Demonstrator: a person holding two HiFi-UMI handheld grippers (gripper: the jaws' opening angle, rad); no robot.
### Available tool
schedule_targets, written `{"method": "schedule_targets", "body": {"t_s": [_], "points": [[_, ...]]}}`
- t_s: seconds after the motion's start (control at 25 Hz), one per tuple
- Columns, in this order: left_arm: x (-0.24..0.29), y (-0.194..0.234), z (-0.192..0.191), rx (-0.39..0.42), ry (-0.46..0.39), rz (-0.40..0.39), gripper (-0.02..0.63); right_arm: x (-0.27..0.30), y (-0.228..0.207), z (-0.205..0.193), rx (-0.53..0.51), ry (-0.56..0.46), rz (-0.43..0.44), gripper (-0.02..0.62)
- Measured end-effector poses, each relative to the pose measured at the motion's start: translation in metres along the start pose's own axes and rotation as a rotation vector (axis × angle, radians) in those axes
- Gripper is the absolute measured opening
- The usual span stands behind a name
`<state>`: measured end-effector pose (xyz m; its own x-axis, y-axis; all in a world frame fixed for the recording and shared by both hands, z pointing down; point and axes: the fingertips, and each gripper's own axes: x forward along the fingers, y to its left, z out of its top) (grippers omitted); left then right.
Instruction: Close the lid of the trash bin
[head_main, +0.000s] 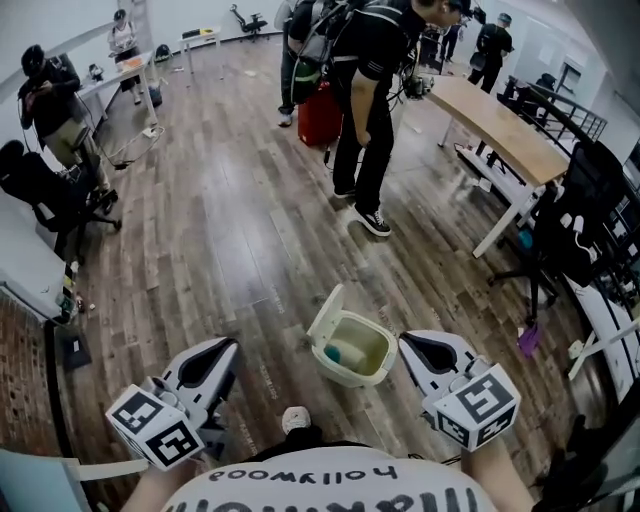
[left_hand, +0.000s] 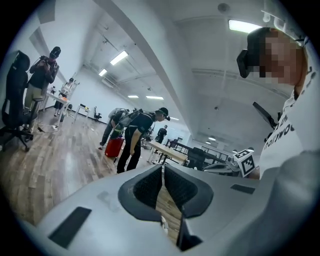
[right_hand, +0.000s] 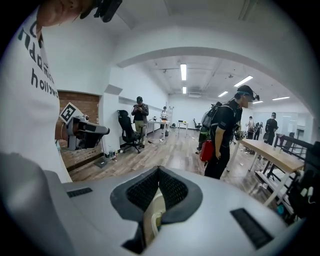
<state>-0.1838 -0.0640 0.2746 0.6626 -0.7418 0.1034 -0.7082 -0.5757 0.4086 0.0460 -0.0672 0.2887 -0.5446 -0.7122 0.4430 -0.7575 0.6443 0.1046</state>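
Observation:
A small cream trash bin (head_main: 352, 352) stands on the wood floor just ahead of me, between both grippers. Its lid (head_main: 325, 315) is swung up on the bin's left side, and a pale blue-green item lies inside. My left gripper (head_main: 226, 348) hovers left of the bin, shut and holding nothing, its tips meeting (left_hand: 163, 168) in the left gripper view. My right gripper (head_main: 406, 341) hovers close beside the bin's right rim, also shut and holding nothing (right_hand: 158, 170). A strip of the cream bin (right_hand: 152, 216) shows below its jaws.
A person in black (head_main: 368, 110) stands a few steps beyond the bin, next to a red bag (head_main: 319, 115). A long wooden table (head_main: 503, 125) and office chairs (head_main: 570, 215) line the right side. More people and a chair (head_main: 45, 190) are at the left.

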Motion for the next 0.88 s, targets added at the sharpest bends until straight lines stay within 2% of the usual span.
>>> {"method": "schedule_targets", "body": {"t_s": [0.56, 0.72, 0.88], "points": [[0.019, 0.104, 0.034, -0.028, -0.022, 0.035, 0.02, 0.118, -0.009, 0.035, -0.018, 0.036, 0.031, 0.006], [0.023, 0.113, 0.035, -0.023, -0.02, 0.049, 0.02, 0.137, -0.017, 0.029, 0.011, 0.049, 0.048, 0.006], [0.025, 0.119, 0.029, -0.039, 0.003, 0.087, 0.02, 0.163, -0.02, 0.016, 0.037, 0.089, 0.102, 0.006]]}}
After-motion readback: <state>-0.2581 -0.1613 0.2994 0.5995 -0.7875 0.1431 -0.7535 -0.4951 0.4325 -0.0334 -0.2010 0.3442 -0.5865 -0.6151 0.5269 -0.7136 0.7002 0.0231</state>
